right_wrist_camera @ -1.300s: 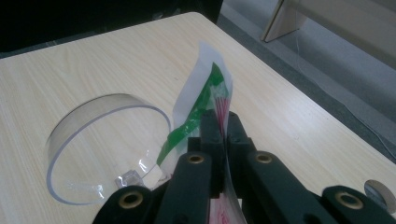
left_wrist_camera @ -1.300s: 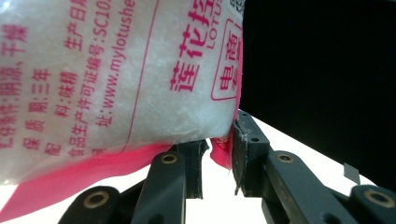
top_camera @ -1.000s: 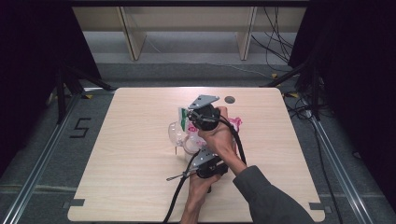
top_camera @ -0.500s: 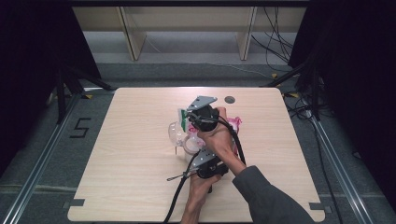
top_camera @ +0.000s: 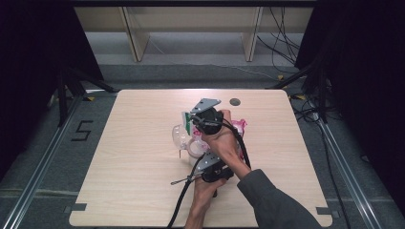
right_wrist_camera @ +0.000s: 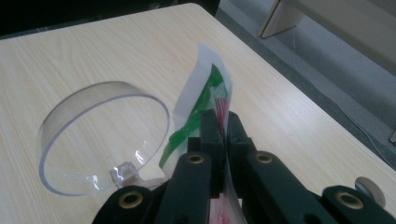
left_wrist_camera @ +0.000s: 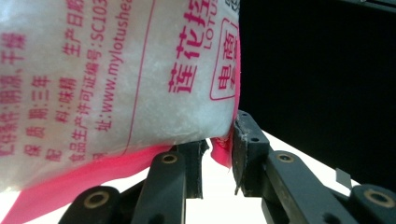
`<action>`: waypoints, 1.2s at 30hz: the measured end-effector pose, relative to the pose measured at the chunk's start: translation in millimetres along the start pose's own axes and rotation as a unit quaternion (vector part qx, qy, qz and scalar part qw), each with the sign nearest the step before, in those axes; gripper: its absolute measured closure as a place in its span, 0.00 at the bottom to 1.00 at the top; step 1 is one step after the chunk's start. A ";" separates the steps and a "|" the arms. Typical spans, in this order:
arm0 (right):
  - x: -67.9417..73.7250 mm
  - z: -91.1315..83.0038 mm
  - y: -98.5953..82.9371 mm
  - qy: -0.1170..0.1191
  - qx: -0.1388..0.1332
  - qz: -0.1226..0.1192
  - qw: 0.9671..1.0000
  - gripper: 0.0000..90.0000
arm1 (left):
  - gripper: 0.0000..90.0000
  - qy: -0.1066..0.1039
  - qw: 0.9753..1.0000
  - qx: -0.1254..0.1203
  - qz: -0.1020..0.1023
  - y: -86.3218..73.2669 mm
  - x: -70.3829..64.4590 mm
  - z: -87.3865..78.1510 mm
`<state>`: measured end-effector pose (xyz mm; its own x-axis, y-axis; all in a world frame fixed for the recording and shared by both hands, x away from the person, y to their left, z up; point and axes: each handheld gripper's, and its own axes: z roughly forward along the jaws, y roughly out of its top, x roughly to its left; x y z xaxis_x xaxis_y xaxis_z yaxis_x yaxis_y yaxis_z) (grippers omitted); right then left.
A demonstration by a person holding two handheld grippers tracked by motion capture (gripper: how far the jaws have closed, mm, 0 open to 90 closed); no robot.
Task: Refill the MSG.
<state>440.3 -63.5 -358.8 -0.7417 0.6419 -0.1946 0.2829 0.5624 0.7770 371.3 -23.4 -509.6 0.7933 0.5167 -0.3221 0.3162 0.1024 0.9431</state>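
A plastic bag (left_wrist_camera: pixel 116 70) of white grains with pink print hangs lifted between both grippers. My left gripper (left_wrist_camera: pixel 218 154) is shut on its pink bottom corner. My right gripper (right_wrist_camera: pixel 223 123) is shut on the bag's green-and-white top edge (right_wrist_camera: pixel 205 79). In the high view the right gripper (top_camera: pixel 191 123) is at the table's middle, the left gripper (top_camera: pixel 203 155) sits just nearer the person, and the bag (top_camera: pixel 239 126) is mostly hidden by the right hand. A clear round container (right_wrist_camera: pixel 105 135) rests on the table left of the right gripper's jaws, and it also appears in the high view (top_camera: pixel 180 136).
The light wooden table (top_camera: pixel 133 191) has a dark round hole (top_camera: pixel 234 101) near its far edge. Cables trail from both grippers toward the front edge. A pale shelf unit (top_camera: pixel 191 28) stands beyond the table, and dark stands flank both sides.
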 end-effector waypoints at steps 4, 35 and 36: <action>0.7 0.5 0.2 0.004 0.004 0.002 1.000 1.00 | 0.83 -0.002 1.000 -0.001 -0.001 -0.4 0.3 -0.1; 3.4 0.4 1.2 0.001 0.007 -0.003 1.000 1.00 | 0.83 -0.011 0.999 -0.034 -0.034 -0.8 -5.2 2.2; 1.8 1.1 1.5 0.003 0.002 -0.015 1.000 1.00 | 0.83 0.001 1.000 0.012 0.018 0.0 2.6 -3.7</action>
<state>440.1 -61.0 -358.7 -0.7531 0.6217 -0.2152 0.2619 0.5833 0.7688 371.5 -18.9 -510.2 0.8036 0.5213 -0.2873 0.2999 0.0623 0.9519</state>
